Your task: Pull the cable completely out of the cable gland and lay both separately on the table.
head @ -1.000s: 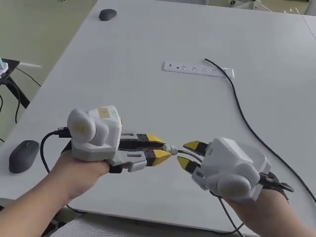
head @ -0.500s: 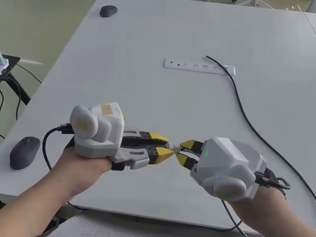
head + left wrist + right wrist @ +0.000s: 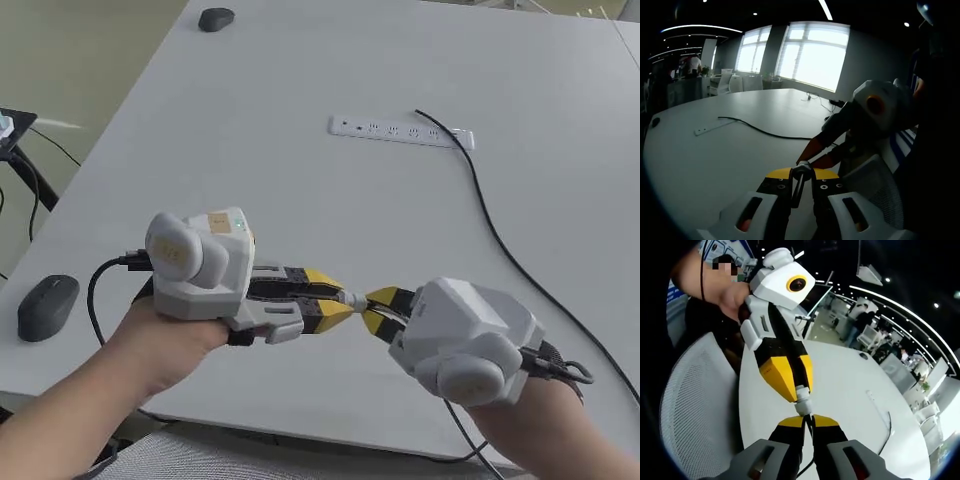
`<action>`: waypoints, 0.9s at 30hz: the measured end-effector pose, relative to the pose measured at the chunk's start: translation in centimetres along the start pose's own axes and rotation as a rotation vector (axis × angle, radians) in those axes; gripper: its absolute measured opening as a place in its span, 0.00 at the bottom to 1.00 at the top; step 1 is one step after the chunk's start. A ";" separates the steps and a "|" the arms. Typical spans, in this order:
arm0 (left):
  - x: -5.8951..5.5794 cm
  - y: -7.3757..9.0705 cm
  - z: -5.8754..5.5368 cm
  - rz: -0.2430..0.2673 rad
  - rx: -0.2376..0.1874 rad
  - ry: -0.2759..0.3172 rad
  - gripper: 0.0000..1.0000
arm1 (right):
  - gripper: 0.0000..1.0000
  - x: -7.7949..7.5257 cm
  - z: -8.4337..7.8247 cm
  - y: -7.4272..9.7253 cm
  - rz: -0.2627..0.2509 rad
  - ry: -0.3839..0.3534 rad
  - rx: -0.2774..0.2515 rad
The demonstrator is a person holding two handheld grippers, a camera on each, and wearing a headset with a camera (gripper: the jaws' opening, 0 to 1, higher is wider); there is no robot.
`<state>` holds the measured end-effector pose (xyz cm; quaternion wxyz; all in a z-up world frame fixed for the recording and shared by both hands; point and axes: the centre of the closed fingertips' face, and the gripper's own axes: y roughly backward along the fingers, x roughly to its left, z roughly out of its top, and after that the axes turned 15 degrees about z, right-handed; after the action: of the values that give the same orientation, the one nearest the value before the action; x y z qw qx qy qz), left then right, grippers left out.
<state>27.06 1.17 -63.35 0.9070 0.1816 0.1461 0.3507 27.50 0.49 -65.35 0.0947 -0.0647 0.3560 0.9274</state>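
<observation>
Just inside table [image 3: 300, 200] edge, left claw [image 3: 338, 305] grips gland [image 3: 349, 298].

You hold two grippers: the left gripper [image 3: 338, 301] and the right gripper [image 3: 374, 308]. Between them you have one cable gland [image 3: 350, 299] and one cable [image 3: 809, 429]. The table [image 3: 280, 170] carries two mice, one mouse [image 3: 216, 18] at its far left corner and another mouse [image 3: 47, 306] by its left edge, plus one power strip [image 3: 400, 131] with one black cord [image 3: 500, 240].
</observation>
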 end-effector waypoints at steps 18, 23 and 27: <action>0.4 0.3 0.3 0.013 -0.011 0.004 0.15 | 0.00 -1.1 -4.2 0.7 -0.014 -0.294 0.025; 0.6 0.2 0.2 0.019 -0.007 0.003 0.15 | 0.00 -0.9 -5.4 0.8 -0.009 -0.352 0.029; 0.5 0.1 0.1 0.019 -0.004 0.001 0.15 | 0.00 -0.9 -6.2 0.9 -0.008 -0.449 0.008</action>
<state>27.35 1.56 -63.23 0.9040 0.1808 0.1442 0.3596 28.49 -4.46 -69.19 0.1756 0.1423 0.3294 0.9167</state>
